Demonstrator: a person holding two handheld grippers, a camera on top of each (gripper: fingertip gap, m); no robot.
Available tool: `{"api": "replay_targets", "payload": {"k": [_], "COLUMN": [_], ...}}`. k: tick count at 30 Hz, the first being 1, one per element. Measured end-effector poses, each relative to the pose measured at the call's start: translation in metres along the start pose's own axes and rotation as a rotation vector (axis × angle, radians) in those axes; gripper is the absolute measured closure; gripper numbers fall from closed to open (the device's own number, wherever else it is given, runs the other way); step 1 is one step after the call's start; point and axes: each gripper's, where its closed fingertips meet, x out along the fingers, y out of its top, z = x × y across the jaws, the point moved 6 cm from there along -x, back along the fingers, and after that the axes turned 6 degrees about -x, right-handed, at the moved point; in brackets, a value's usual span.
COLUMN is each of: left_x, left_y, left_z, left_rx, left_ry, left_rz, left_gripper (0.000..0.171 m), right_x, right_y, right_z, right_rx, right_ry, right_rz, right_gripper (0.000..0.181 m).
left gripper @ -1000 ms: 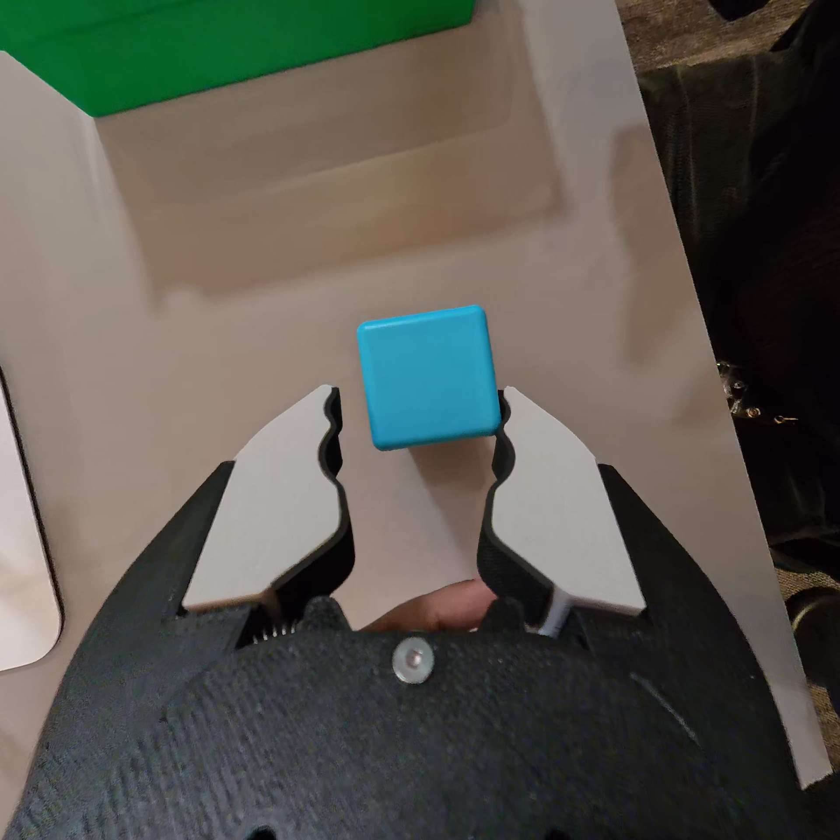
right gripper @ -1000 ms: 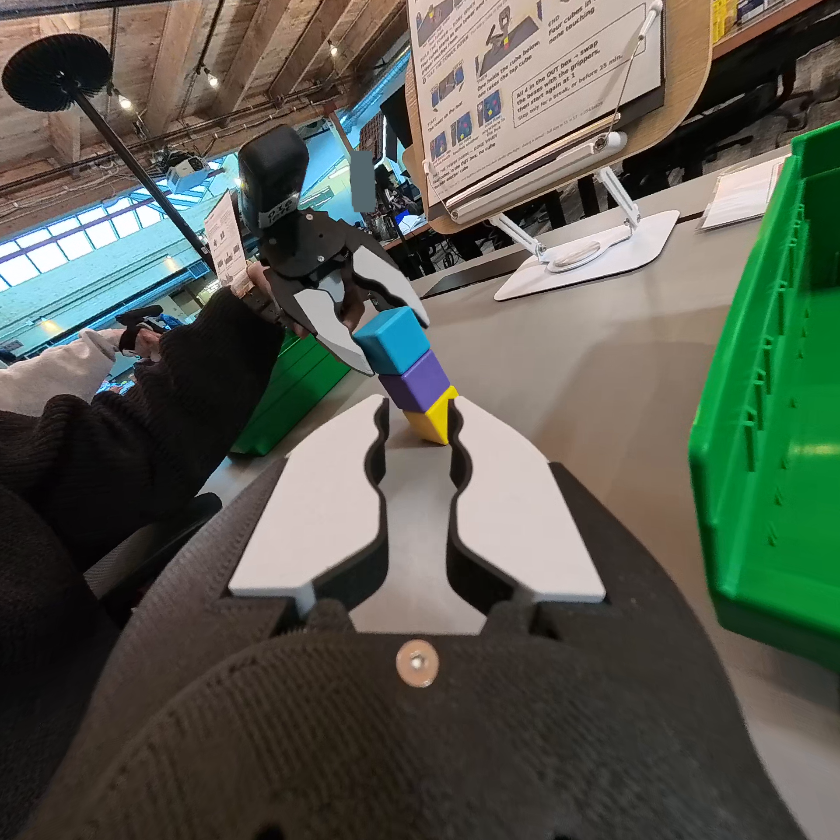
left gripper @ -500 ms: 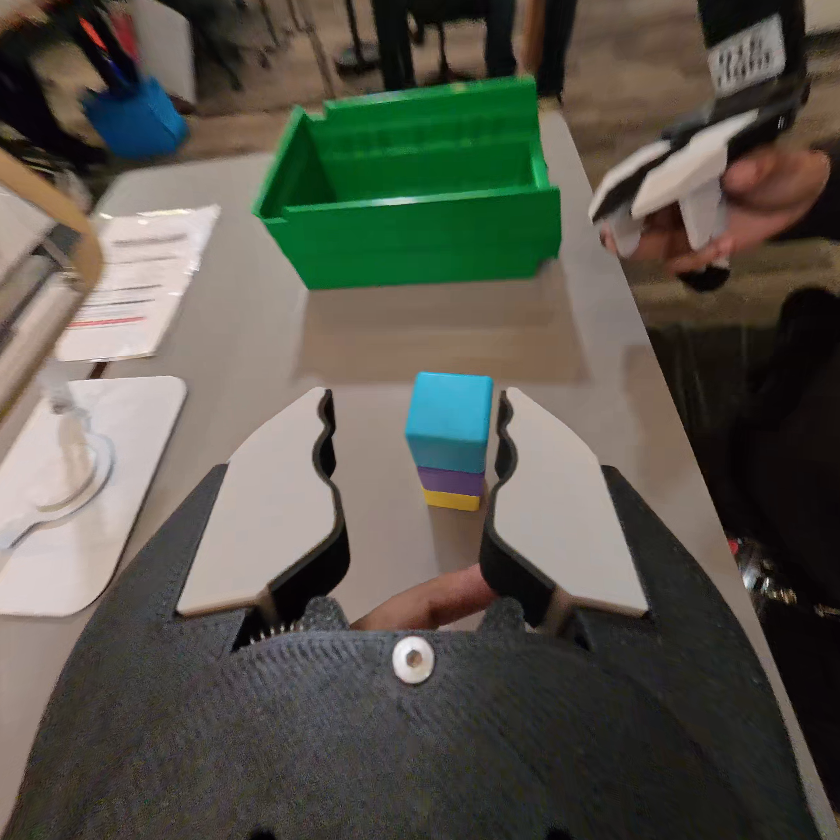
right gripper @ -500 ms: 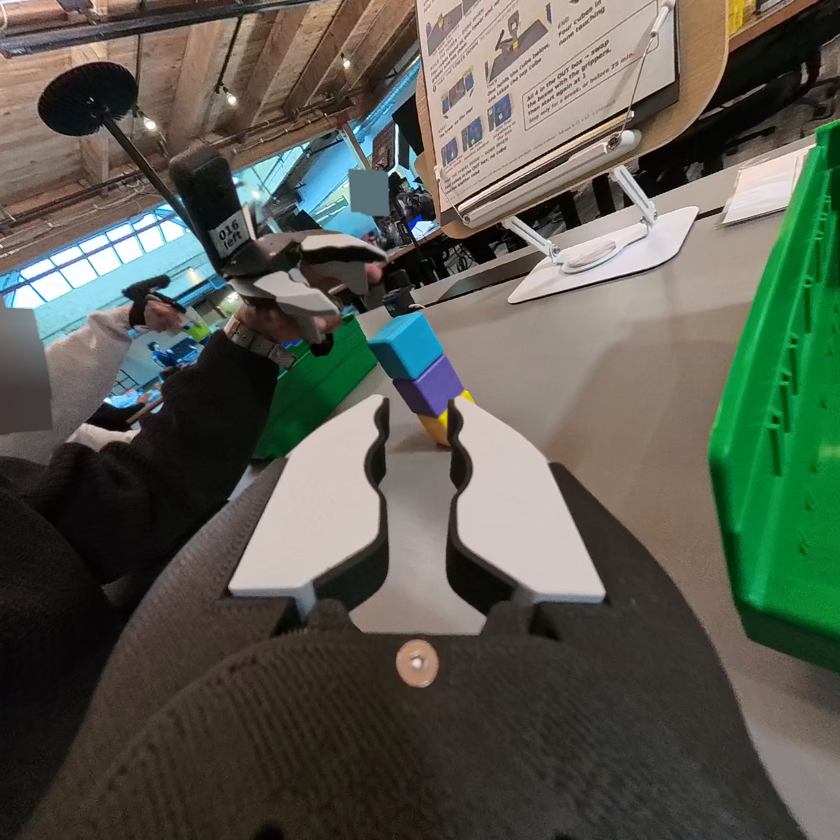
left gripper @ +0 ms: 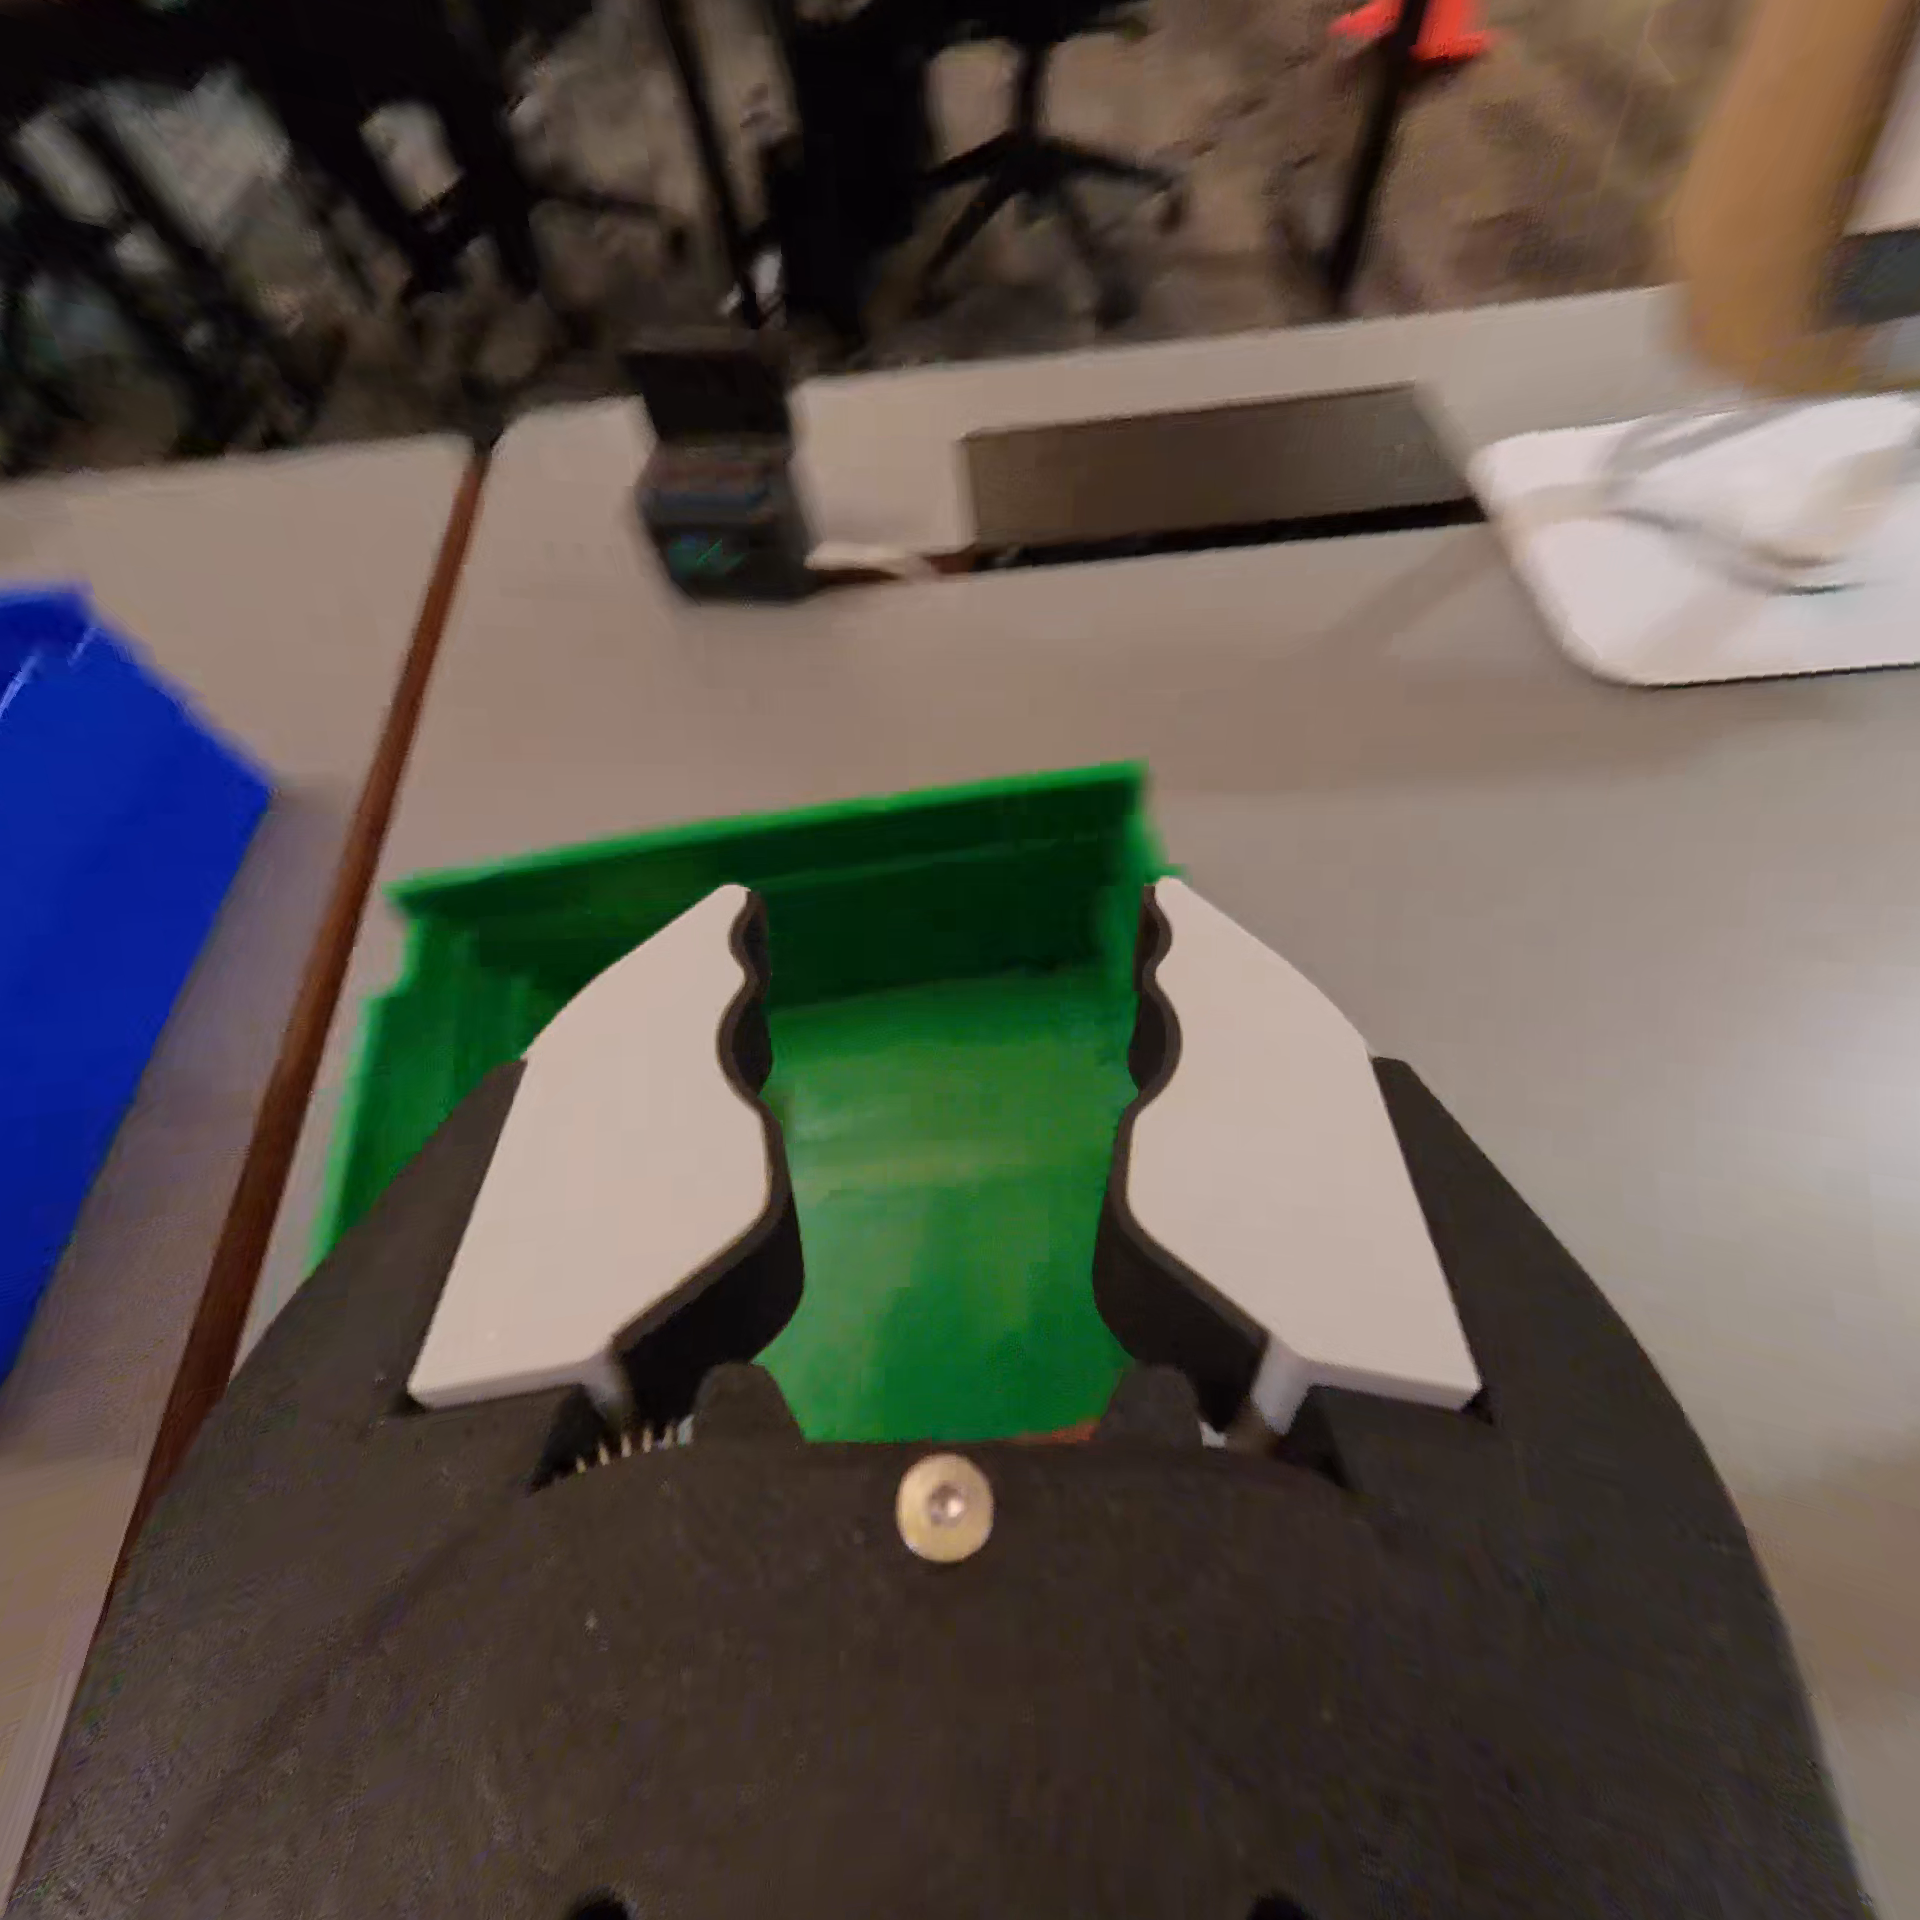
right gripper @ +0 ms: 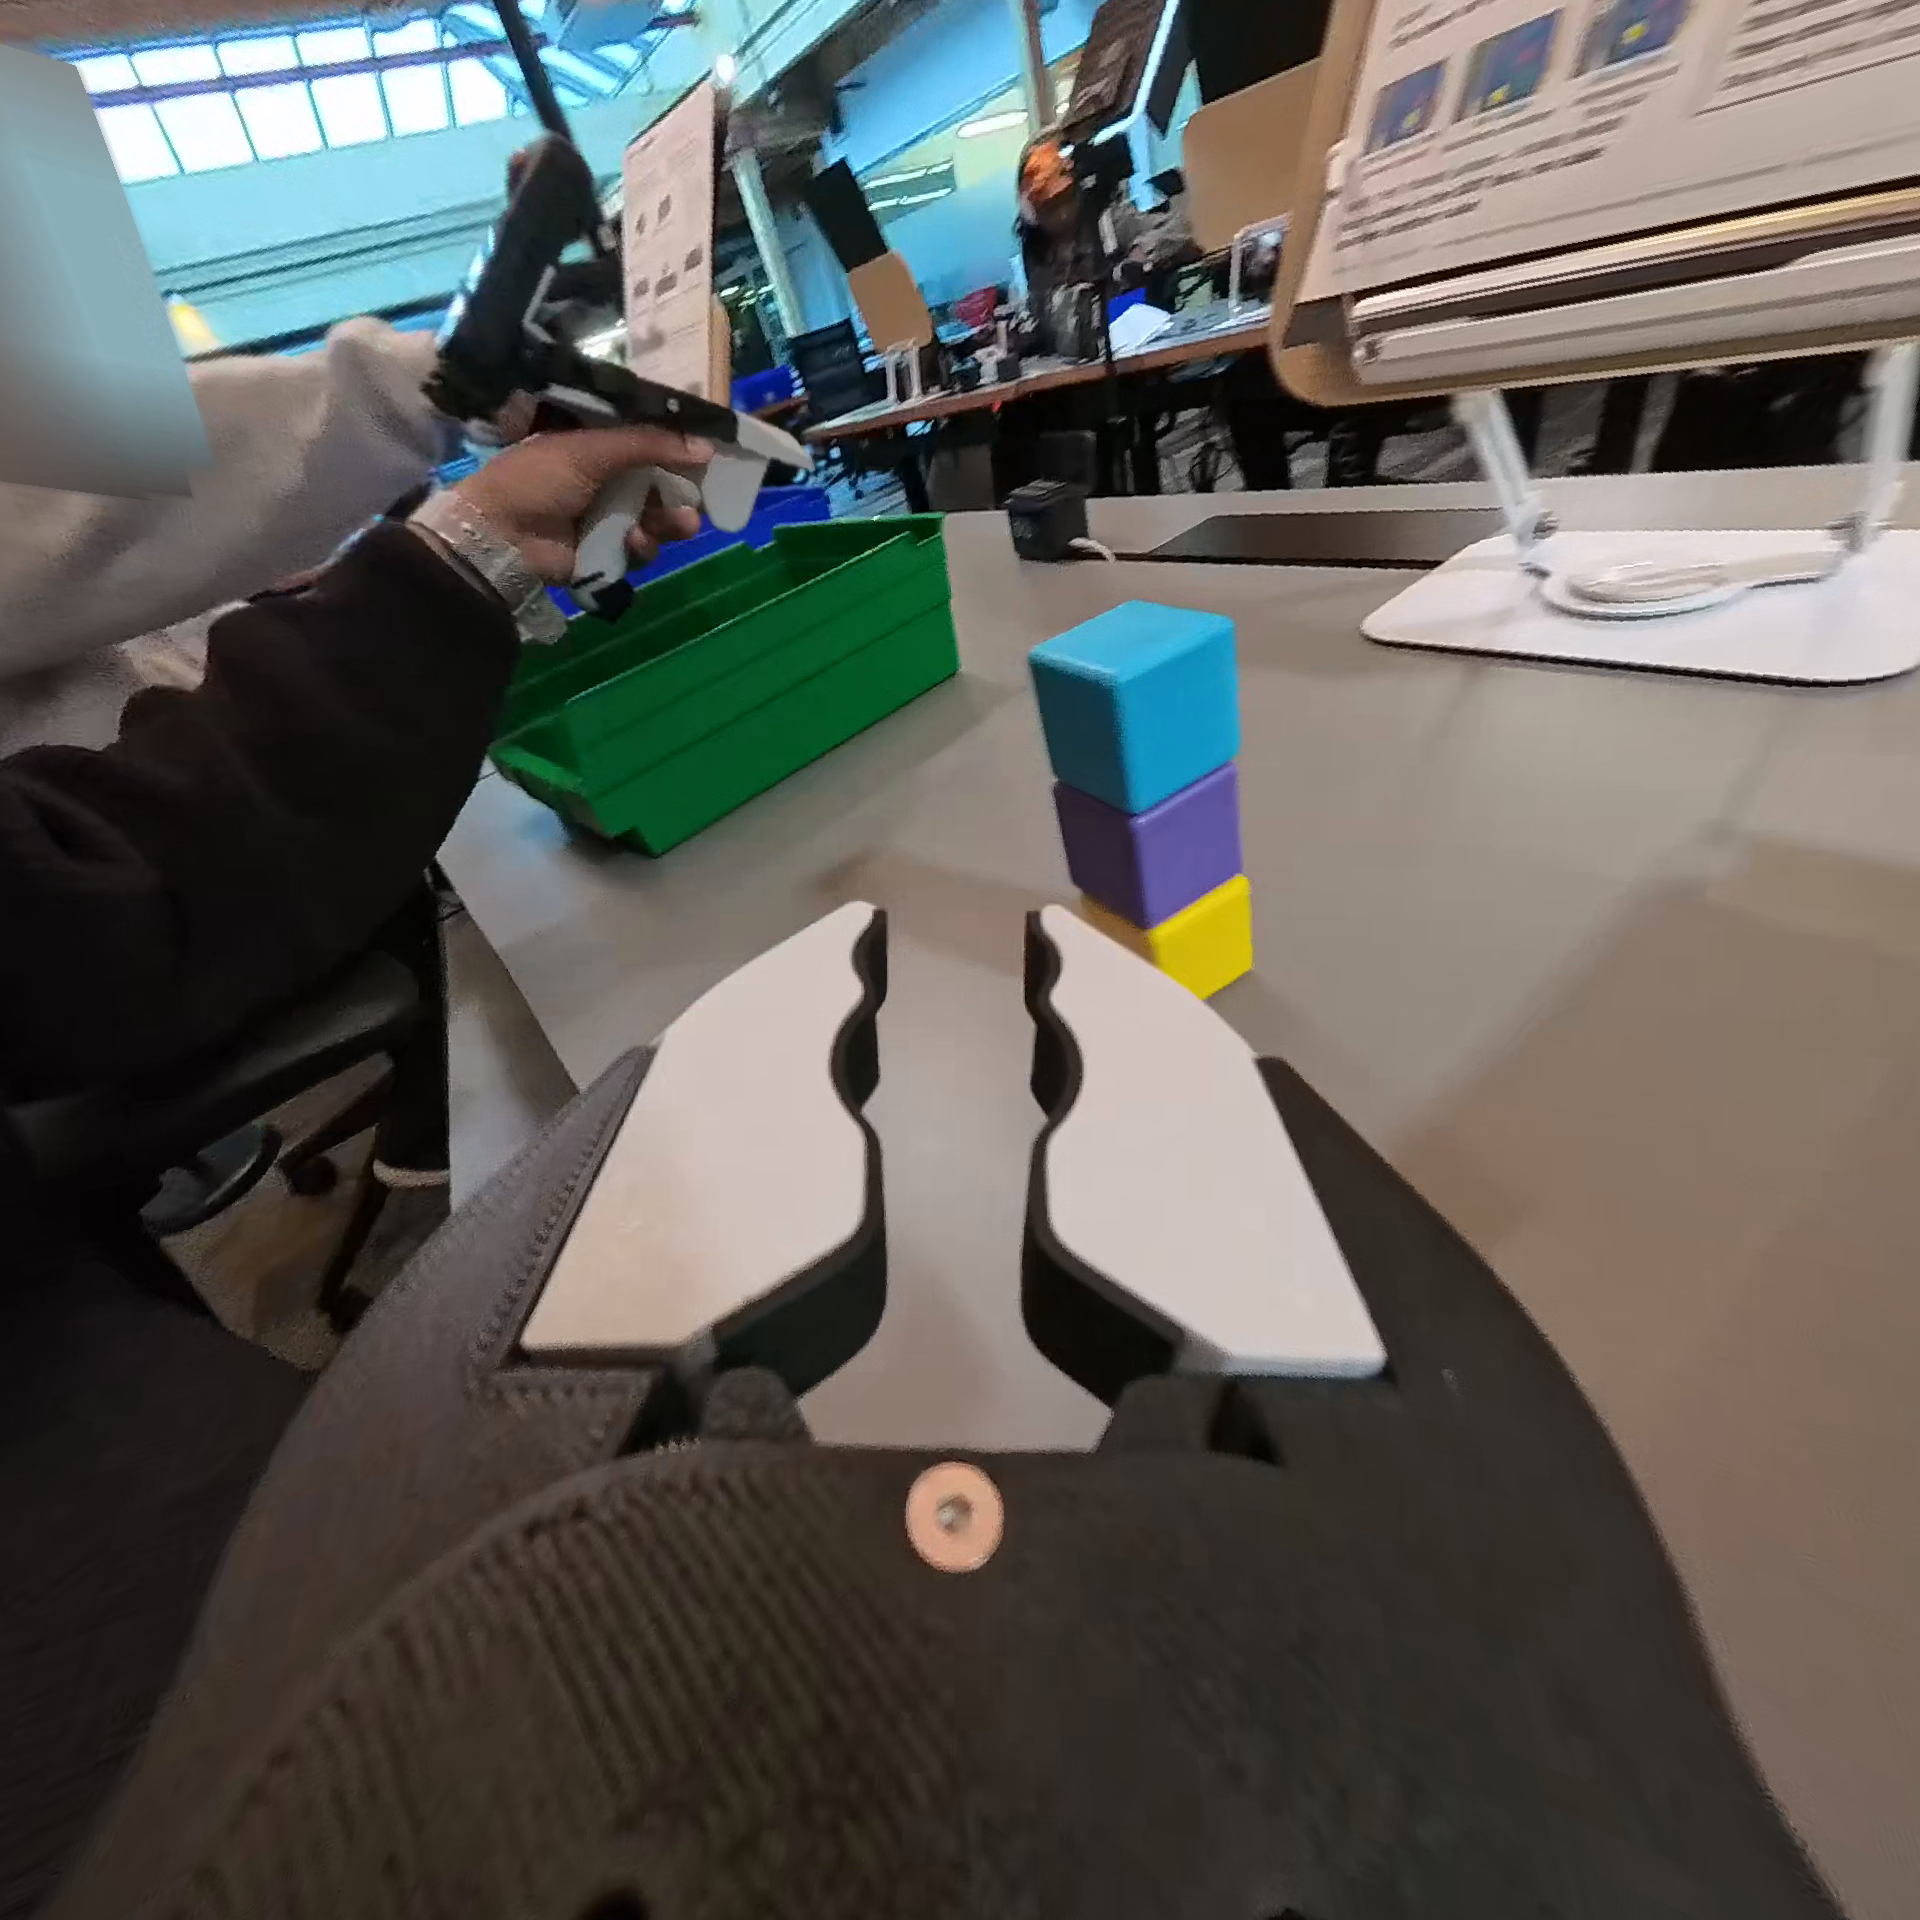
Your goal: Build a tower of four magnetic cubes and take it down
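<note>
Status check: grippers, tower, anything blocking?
Left gripper open, empty, over green bin. Right gripper open, empty, short of tower. Three cubes up: blue, purple, yellow. Nothing blocking.

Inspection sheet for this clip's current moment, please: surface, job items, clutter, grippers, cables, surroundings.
Surface: grey table, mostly bare.
Job's things: three-cube stack, blue plastic cube on purple cube on yellow cube; no fourth cube seen.
Clutter: green plastic bin, its visible floor empty; blue bin; white document stand; small black box.
Grippers: left gripper open above the green bin; right gripper open, empty, just left of the stack.
Cables: nothing seen.
Surroundings: office chairs, other desks, people beyond.
</note>
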Motion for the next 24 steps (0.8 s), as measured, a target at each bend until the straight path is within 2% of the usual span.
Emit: {"api": "replay_targets", "payload": {"k": [2,5,8,13,15,20,24], "left_x": [0.001,0.003,0.004,0.026,0.038,0.061,0.066], "left_y": [-0.023,-0.054,-0.061,-0.067,-0.070,-0.082,-0.086], "left_z": [-0.025,-0.047,-0.056,-0.053,-0.057,-0.065,-0.074], "left_rx": [-0.044,0.031,0.163,0.446,0.509,0.291,0.214], "left_ry": [0.048,0.160,0.299,0.398,0.416,0.299,0.353], "left_rz": [-0.046,-0.145,-0.196,-0.262,-0.301,-0.401,-0.401], "left_gripper": [0.111,0.108,0.102,0.097,0.098,0.097,0.100], "right_x": [0.009,0.019,0.025,0.031,0.032,0.029,0.026], "right_y": [-0.001,-0.001,-0.002,0.001,0.002,0.004,0.003], "right_z": [-0.005,-0.007,-0.003,0.002,0.004,0.009,0.016], "right_rx": [0.003,0.032,0.065,0.124,0.142,0.197,0.244], "right_ry": [0.040,0.078,0.098,0.126,0.133,0.142,0.131], "right_rz": [-0.013,-0.017,-0.019,-0.006,0.002,0.025,0.035], "right_gripper": [0.156,0.155,0.155,0.154,0.154,0.154,0.154]}}
